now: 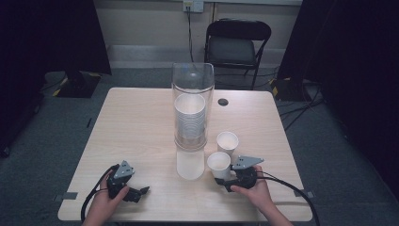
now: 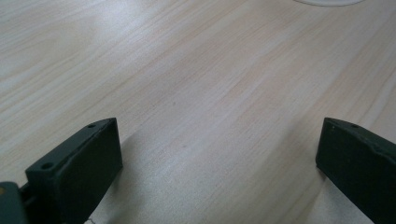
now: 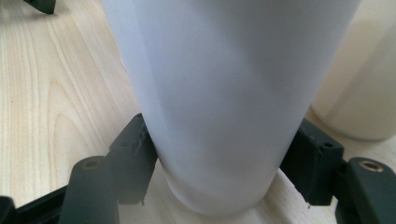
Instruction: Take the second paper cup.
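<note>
The table (image 1: 141, 122) is pale wood-grain laminate with a smooth, faintly sheeny face. The white paper cup (image 3: 224, 93) looks matt and smooth. The cup dispenser tube (image 1: 193, 80) is clear glossy plastic. Each hand-held gripper (image 2: 219, 168) has matt black plastic jaws.
</note>
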